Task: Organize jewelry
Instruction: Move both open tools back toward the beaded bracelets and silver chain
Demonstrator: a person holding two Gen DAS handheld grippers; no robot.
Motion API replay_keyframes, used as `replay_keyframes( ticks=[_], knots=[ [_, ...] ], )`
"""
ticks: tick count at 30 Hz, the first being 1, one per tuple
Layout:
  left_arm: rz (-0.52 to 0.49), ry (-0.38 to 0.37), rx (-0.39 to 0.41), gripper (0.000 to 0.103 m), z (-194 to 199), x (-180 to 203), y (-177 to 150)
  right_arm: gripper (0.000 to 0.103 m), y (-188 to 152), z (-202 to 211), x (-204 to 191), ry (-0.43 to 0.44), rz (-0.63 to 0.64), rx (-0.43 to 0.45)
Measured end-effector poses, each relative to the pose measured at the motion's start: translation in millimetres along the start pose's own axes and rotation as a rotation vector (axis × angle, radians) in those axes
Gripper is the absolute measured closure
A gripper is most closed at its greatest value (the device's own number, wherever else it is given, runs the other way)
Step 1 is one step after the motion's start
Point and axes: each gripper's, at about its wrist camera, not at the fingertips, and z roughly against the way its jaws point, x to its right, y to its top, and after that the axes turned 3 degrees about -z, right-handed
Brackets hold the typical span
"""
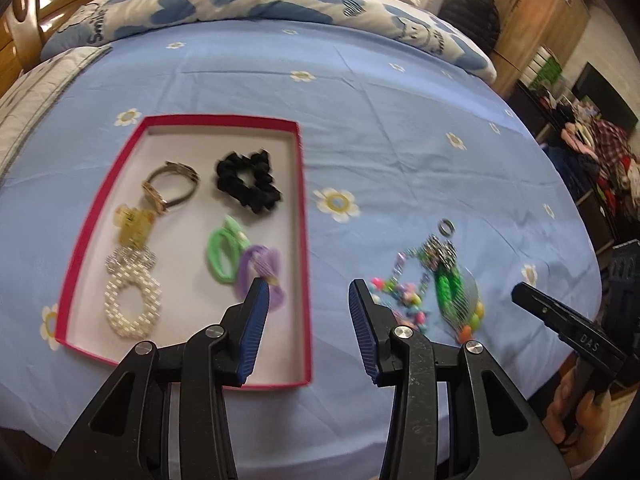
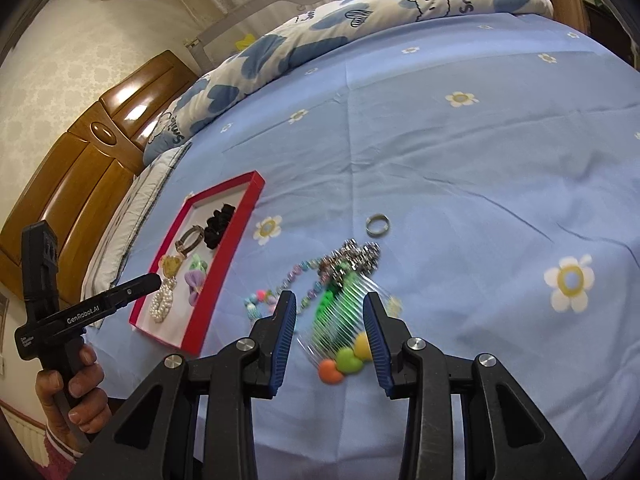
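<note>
Patience pays here: the right tool (image 2: 330, 334) hangs with jaws apart around the clear hair comb (image 2: 340, 322) lying on the bed (image 2: 460, 168) beside the red tray (image 2: 224, 268). Lower squarely, pinch its spine. Left tool (image 1: 306, 328) gapes empty.

Bright, even light; left view motion-blurred, heavy fisheye warp w/ dark corners.

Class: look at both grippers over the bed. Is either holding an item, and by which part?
Neither. The left gripper and right gripper are both open and empty; the hair comb lies on the sheet, ungripped.
</note>
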Motion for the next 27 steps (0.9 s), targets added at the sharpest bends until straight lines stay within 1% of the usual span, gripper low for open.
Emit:
replay_keyframes(
  ticks=[5, 11, 20, 24, 27],
  knots=[
    [-0.037, -0.016, -0.026, 0.063, -7, 18, -10, 0.065, -13, -3, 8, -0.007, -0.016, -0.02],
    [-0.081, -0.023, -0.067, 0.063, -23, 41, -20, 0.065, -16, -10, 14, -0.005, -0.026, -0.029],
    [-0.128, -0.02, -0.124, 0.063, -57, 63, -25, 0.065, 3, -21, 24, -0.021, -0.032, -0.007],
    [-0.134, -0.023, -0.141, 0.063, -70, 67, -22, 0.065, 12, -31, 27, -0.019, -0.033, -0.016],
    [-0.143, -0.011, -0.148, 0.063, -79, 69, -21, 0.065, 19, -43, 27, -0.019, -0.029, -0.031]
  ],
)
